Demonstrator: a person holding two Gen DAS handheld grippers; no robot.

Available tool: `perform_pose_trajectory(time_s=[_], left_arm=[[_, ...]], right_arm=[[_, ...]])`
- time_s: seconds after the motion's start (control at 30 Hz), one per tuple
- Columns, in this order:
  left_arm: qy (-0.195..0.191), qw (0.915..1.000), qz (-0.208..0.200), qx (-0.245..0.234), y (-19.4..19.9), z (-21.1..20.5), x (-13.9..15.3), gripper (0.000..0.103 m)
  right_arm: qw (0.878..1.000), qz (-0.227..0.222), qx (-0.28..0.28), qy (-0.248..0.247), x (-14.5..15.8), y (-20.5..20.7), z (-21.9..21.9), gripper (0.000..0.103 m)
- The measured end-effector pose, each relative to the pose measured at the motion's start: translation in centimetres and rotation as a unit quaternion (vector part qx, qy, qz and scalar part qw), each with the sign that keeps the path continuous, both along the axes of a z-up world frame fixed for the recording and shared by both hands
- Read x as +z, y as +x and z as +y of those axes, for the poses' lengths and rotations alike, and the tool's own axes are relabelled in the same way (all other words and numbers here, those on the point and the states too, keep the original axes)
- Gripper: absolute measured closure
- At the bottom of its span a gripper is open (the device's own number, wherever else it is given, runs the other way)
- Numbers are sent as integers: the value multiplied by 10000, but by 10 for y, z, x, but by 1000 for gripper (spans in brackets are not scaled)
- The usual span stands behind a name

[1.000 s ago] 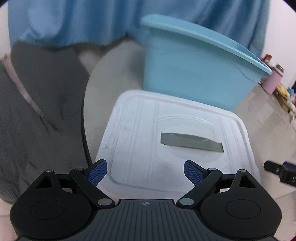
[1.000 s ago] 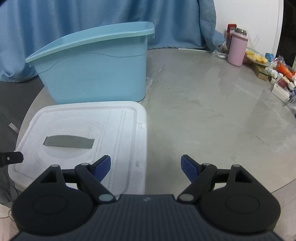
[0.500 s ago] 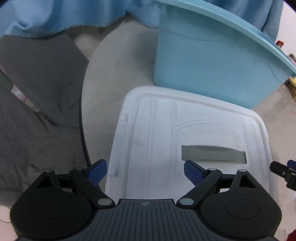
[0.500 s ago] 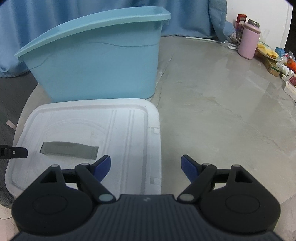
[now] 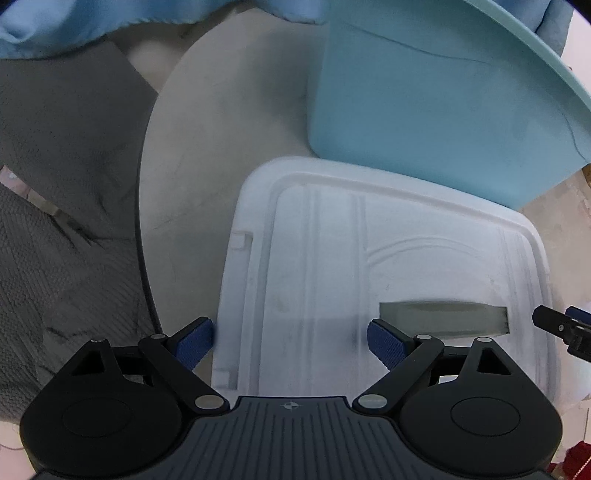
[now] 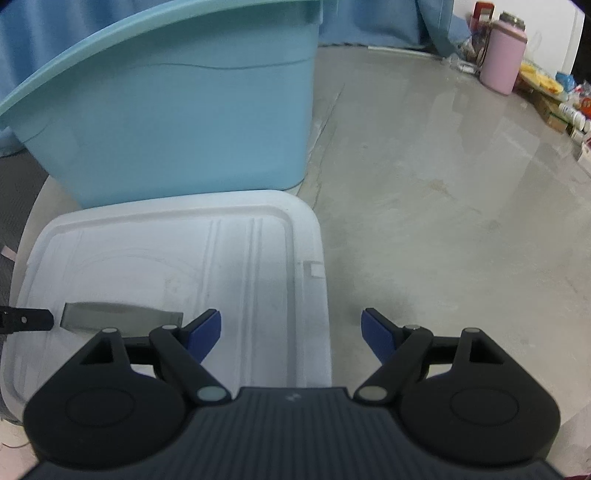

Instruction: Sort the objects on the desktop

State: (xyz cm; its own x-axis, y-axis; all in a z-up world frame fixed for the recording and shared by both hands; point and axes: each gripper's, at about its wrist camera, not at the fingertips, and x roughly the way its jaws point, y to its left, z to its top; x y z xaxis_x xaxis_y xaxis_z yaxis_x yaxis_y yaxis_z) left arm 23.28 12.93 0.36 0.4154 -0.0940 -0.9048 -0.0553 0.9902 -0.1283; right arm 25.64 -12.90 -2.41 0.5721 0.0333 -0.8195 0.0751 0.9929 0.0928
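Observation:
A white plastic lid (image 5: pixel 388 266) with a grey strip (image 5: pixel 443 318) lies flat on the round table, in front of a light blue bin (image 5: pixel 436 92). My left gripper (image 5: pixel 290 341) is open and empty, its jaws straddling the lid's left edge. My right gripper (image 6: pixel 291 330) is open and empty, straddling the right edge of the lid (image 6: pixel 184 266), with the blue bin (image 6: pixel 173 122) behind. Each gripper's tip shows at the other view's edge.
The grey table (image 6: pixel 443 206) extends right, with a pink flask (image 6: pixel 502 59) and small packets and bottles (image 6: pixel 554 99) at the far right. A blue curtain (image 5: pixel 74 18) hangs behind. Grey floor mat (image 5: pixel 55 221) lies beyond the table's left edge.
Both grippers have moved forward and apart: the left one leftward to the lid's left edge, the right one rightward to its right edge. Both stayed open.

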Motion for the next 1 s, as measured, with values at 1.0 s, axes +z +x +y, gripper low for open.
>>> perform_pose_trajectory(time_s=[1.0], left_arm=[[112,9962,784,-374,-51,-35,24,0]], right_arm=[[9945,921,477,141,-8,-41,10,7]])
